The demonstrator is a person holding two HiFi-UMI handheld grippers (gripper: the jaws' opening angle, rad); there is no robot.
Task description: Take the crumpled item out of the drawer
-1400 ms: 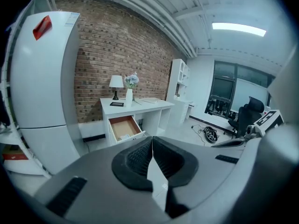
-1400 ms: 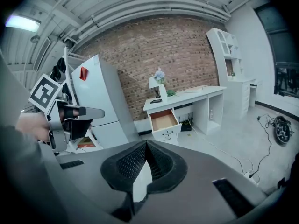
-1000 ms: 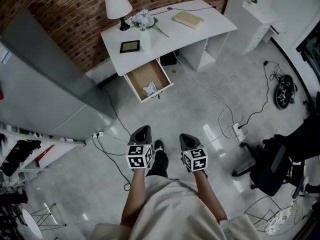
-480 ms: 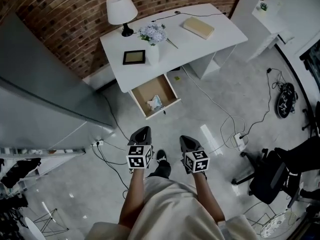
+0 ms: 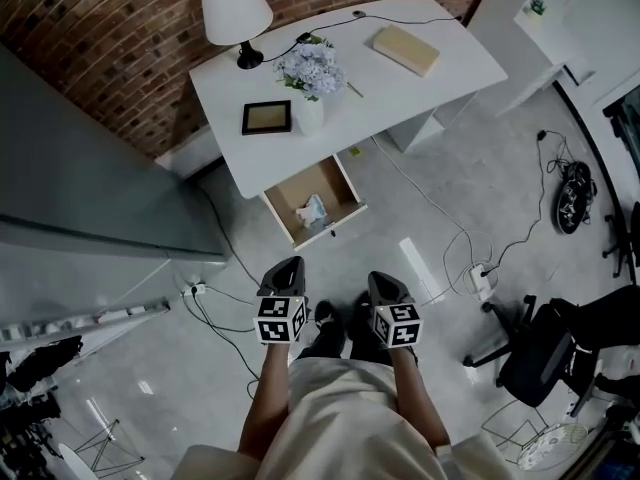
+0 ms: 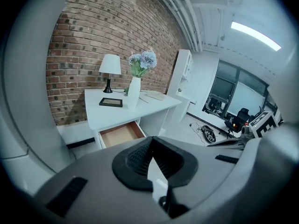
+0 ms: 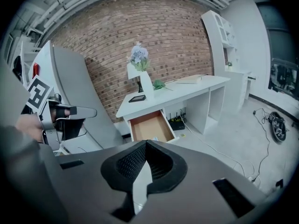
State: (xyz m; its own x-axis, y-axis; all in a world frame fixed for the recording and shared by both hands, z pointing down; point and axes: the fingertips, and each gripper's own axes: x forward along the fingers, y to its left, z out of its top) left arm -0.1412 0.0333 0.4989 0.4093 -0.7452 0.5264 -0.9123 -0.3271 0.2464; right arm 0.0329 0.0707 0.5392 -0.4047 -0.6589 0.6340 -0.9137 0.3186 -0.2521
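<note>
A white desk [image 5: 400, 83] stands against the brick wall with its wooden drawer [image 5: 335, 183] pulled open. A pale crumpled item [image 5: 312, 209] lies near the drawer's front. My left gripper [image 5: 285, 266] and right gripper [image 5: 386, 280] are held side by side over the floor, short of the drawer and pointing at it. Both are shut with nothing in them. In the left gripper view the left gripper [image 6: 150, 141] has its jaws touching below the drawer [image 6: 120, 133]. The right gripper [image 7: 145, 143] looks the same in the right gripper view, just under the drawer [image 7: 150, 126].
On the desk are a lamp [image 5: 235, 13], a vase of flowers [image 5: 310, 78], a picture frame [image 5: 266, 116] and a book [image 5: 405, 48]. A grey cabinet [image 5: 70, 188] stands left. Cables and a power strip [image 5: 480, 273] lie on the floor right, near an office chair [image 5: 545, 353].
Both grippers have moved together toward the desk, and the drawer now lies closer in front of them. They stay shut and side by side.
</note>
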